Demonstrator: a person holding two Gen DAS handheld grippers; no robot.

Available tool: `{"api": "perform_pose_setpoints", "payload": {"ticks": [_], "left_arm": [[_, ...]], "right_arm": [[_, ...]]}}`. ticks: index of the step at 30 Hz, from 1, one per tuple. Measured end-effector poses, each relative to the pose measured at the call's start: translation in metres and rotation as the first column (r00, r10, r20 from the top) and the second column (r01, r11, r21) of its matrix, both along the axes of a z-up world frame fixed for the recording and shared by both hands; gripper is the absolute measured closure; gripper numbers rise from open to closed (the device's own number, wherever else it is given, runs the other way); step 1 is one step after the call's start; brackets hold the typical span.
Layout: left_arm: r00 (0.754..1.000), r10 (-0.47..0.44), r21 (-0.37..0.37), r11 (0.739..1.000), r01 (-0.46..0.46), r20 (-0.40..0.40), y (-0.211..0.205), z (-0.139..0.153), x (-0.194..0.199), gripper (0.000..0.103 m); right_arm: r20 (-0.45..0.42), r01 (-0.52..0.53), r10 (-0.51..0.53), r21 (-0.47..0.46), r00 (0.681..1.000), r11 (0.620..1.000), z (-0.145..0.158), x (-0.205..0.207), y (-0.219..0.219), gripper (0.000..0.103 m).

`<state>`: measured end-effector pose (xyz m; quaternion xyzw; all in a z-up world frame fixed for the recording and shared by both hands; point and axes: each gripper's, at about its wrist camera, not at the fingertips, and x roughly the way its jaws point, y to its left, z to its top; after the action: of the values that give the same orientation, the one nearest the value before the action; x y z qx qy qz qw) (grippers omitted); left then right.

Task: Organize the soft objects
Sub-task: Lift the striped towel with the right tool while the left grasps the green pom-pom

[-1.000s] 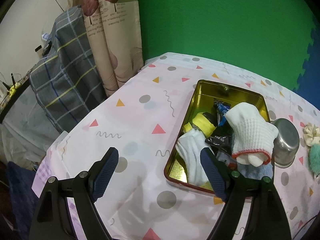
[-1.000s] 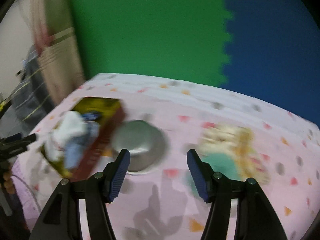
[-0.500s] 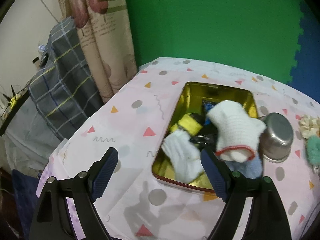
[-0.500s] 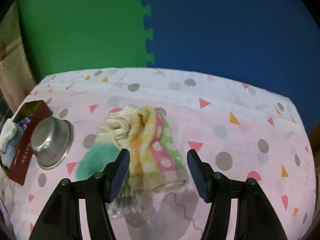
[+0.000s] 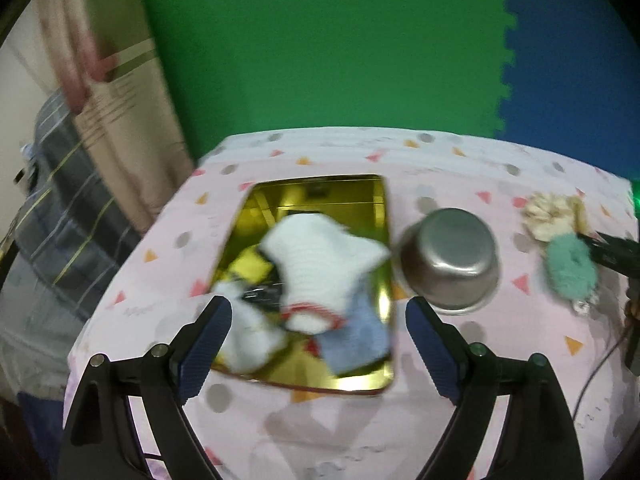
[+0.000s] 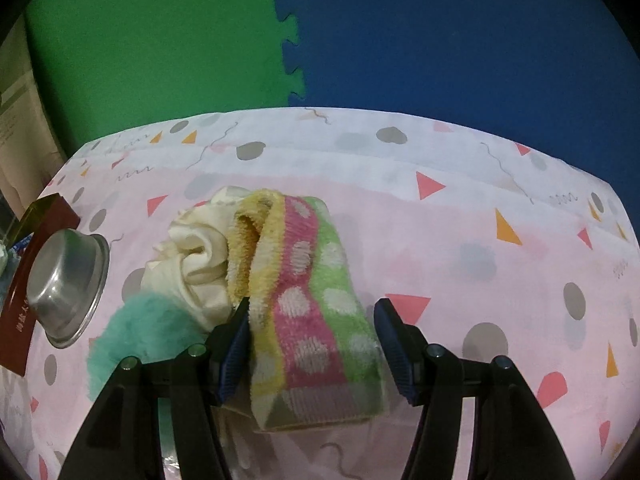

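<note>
An open gold tin [image 5: 380, 216] holds a white knit glove [image 5: 320, 256], a white sock [image 5: 248, 332], a blue cloth [image 5: 356, 340] and other small pieces. My left gripper [image 5: 316, 312] hovers above the tin's near end; its jaws are opening and nothing is gripped. A striped, dotted fluffy sock [image 6: 312, 280] lies on the tablecloth beside a cream scrunched cloth [image 6: 196, 256] and a teal fluffy piece [image 6: 148, 328]. My right gripper [image 6: 313, 312] is low over the striped sock, open. The sock lies between its fingers, with the right pad clear of it.
An upturned steel bowl [image 5: 452, 260] sits between the tin and the soft pile, touching the tin's dark red wall [image 6: 24, 300]. Green and blue foam mats stand behind the table. A curtain and plaid fabric [image 5: 60, 184] hang off the left edge.
The left gripper has swung right, so the tin now sits centred under it, and its fingers stand wider. The right gripper has dropped onto the striped sock, which now lies between its fingers.
</note>
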<state>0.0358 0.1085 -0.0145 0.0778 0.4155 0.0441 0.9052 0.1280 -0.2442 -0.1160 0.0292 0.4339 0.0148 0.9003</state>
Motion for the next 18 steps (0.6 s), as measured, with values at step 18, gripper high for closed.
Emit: {"api": "perform_pose_setpoints", "payload": {"ticks": [18], "left_arm": [[0.956, -0.282, -0.132, 0.954, 0.270, -0.078, -0.129, -0.024, 0.029, 0.016]], "right_arm": [[0.057, 0.104, -0.100, -0.079, 0.993, 0.991, 0.003, -0.073, -0.058, 0.062]]}}
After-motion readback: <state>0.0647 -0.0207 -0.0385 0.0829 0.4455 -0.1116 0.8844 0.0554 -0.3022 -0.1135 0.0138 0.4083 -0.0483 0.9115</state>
